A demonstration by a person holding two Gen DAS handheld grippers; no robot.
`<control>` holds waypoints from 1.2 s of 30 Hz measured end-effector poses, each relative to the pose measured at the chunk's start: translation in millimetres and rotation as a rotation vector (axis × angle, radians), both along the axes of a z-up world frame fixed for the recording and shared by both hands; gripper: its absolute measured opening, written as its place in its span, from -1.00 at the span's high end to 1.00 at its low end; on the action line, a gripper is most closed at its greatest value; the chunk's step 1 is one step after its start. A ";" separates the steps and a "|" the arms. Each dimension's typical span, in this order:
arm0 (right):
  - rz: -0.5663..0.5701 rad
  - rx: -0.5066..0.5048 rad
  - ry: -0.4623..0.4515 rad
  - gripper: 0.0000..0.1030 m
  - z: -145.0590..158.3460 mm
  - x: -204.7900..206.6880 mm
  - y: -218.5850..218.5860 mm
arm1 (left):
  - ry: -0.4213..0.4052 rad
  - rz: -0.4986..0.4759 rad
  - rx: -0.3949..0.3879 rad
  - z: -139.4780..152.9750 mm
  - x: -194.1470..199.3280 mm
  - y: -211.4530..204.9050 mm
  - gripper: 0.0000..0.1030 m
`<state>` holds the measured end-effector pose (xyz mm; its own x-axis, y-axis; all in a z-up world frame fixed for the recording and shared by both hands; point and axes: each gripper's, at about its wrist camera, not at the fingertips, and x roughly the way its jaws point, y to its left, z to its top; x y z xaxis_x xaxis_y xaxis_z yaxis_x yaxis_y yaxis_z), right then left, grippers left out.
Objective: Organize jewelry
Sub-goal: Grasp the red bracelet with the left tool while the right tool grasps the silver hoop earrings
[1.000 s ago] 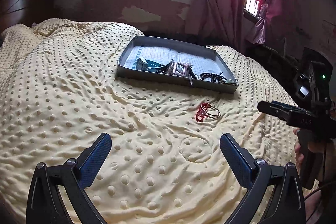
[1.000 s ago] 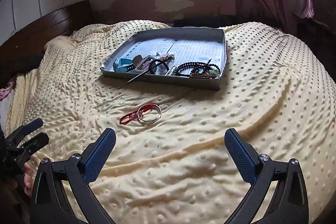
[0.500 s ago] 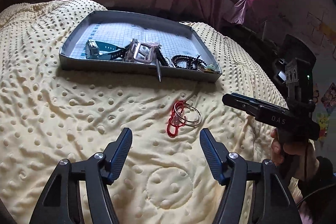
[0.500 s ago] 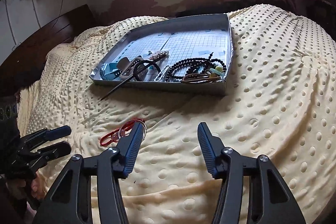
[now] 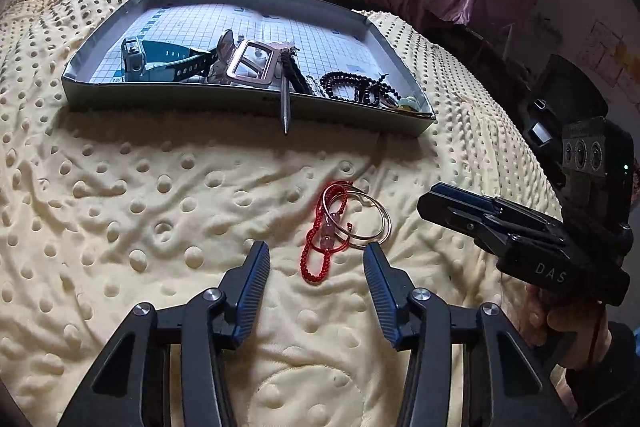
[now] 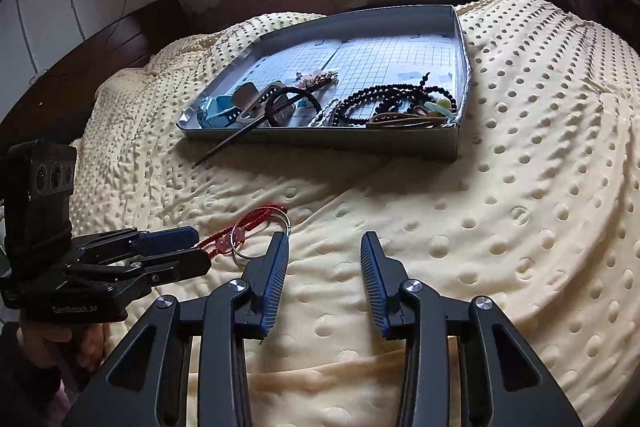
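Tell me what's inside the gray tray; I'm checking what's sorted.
The gray tray holds a teal watch, metal buckle, black beads and cords. Its near wall hides whatever lies lower.

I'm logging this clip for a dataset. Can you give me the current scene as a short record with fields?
surface: dotted yellow blanket
tray: grey, holds teal watch, black beads, other pieces
loose items: red cord bracelet tangled with metal bangles, on the blanket outside the tray
left gripper: open, straddling the bracelet's near end
right gripper: open, empty, beside the bangles
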<state>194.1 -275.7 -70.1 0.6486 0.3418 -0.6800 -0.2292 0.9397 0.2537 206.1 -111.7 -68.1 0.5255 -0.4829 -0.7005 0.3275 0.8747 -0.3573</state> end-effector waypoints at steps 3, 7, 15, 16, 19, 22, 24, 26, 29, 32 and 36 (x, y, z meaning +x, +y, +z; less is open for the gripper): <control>0.003 -0.009 0.003 0.35 -0.6 0.5 2.6 | -0.004 0.002 0.035 -0.9 0.7 -4.4 0.27; 0.006 -0.024 0.009 0.35 -2.2 0.3 6.0 | 0.002 0.004 0.039 -3.5 1.8 -4.2 0.57; 0.017 -0.037 0.029 0.46 -5.4 9.4 21.5 | 0.026 0.029 0.004 -7.6 2.1 1.8 0.79; 0.018 -0.033 0.035 0.46 -6.3 10.9 23.4 | 0.030 0.031 0.000 -8.0 1.9 2.6 0.82; 0.015 -0.028 0.052 0.46 -9.4 16.2 28.4 | 0.035 0.041 -0.007 -8.5 0.6 4.8 0.84; 0.016 -0.030 0.075 0.46 -13.3 19.9 34.0 | 0.040 0.044 -0.006 -8.7 -0.9 5.5 0.86; 0.025 -0.040 0.085 0.46 -15.7 20.3 38.2 | 0.042 0.045 -0.005 -8.6 -1.4 5.8 0.86; 0.034 -0.076 0.101 0.48 -18.4 21.0 44.6 | 0.047 0.047 -0.003 -8.8 -2.1 5.9 0.88; 0.036 -0.116 0.120 0.53 -21.0 23.6 51.0 | 0.051 0.050 0.000 -8.7 -4.1 6.1 0.90; 0.034 -0.166 0.127 0.60 -22.2 22.7 56.9 | 0.050 0.054 -0.003 -8.2 -6.2 7.9 0.90; 0.058 -0.219 0.122 0.66 -21.5 19.2 65.0 | 0.032 0.079 -0.010 -3.2 -12.8 13.4 0.90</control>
<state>213.3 -210.7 -91.7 0.5411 0.2125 -0.8137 -0.2647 0.9614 0.0751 193.3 -98.3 -71.3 0.5397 -0.4474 -0.7131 0.2455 0.8939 -0.3750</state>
